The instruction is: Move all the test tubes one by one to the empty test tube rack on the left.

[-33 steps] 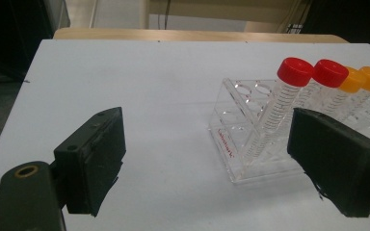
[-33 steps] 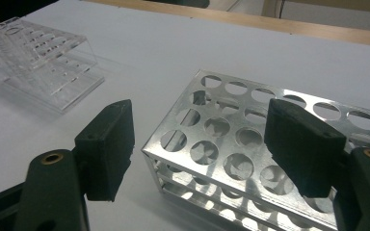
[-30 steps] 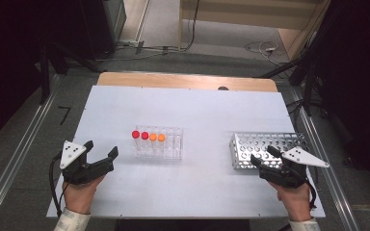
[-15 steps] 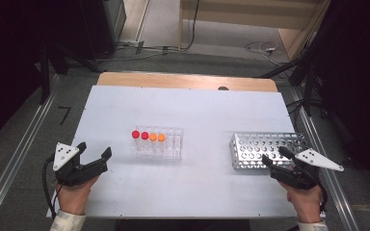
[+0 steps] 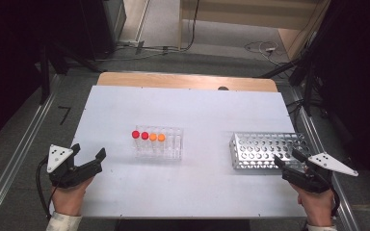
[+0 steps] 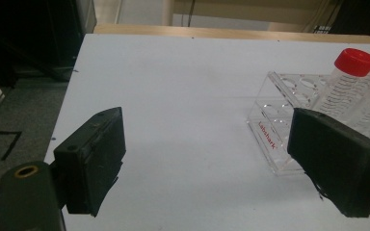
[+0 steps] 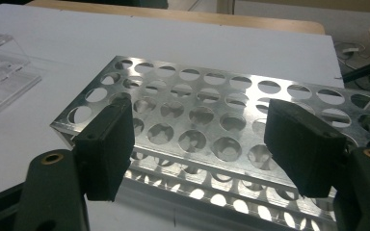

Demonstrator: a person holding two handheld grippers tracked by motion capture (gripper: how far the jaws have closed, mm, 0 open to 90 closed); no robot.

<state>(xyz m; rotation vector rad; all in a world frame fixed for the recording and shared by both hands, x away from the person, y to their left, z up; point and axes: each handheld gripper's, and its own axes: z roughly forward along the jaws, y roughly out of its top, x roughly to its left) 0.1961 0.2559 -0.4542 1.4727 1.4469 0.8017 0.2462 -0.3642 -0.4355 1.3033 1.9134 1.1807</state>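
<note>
Both are waiting wide apart: left hand-held gripper at seven o'clock, right hand-held gripper touching perhaps the metal rack. Next, probably reaching capped tubes.

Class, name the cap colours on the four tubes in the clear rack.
Two red, two orange; the high view shows them best.
</note>
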